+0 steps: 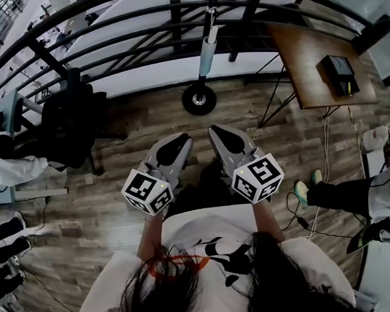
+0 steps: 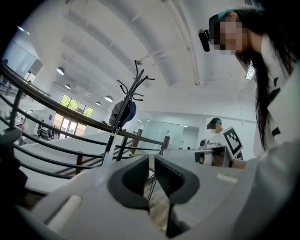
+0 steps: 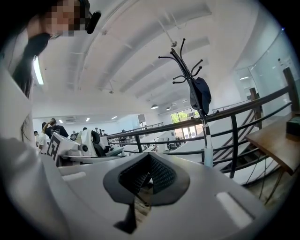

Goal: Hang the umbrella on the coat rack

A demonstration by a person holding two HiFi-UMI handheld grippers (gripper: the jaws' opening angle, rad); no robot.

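Starting at the left gripper (image 2: pixel 151 158), its ribbed pads (image 2: pixel 136 176) are seen held apart by only a narrow slit, and nothing is gripped between them; floor and a table leg are glimpsed through the gap. On the right gripper (image 3: pixel 149 157), the pads (image 3: pixel 161 176) are brought together at their tips, and nothing is clamped there either. Both grippers are held side by side near the person's chest, angled slightly outward, each with a marker cube (image 1: pixel 147 190) at its rear.

Beyond the jaws, well apart from both, the coat rack (image 3: pixel 186 72) is seen standing upright on a round base (image 1: pixel 199 99) just in front of a dark railing (image 1: pixel 140 39). The umbrella (image 3: pixel 201 96), a dark blue folded bundle, is hung from one of the upper hooks and lies close against the pole. It is touched by neither gripper.

To the right of the rack a wooden table (image 1: pixel 315 63) is placed, with a small black box (image 1: pixel 341 74) on it. A dark office chair (image 1: pixel 69 124) is set to the left on the plank floor (image 1: pixel 117 184). Other people are partly shown at both edges of the head view.
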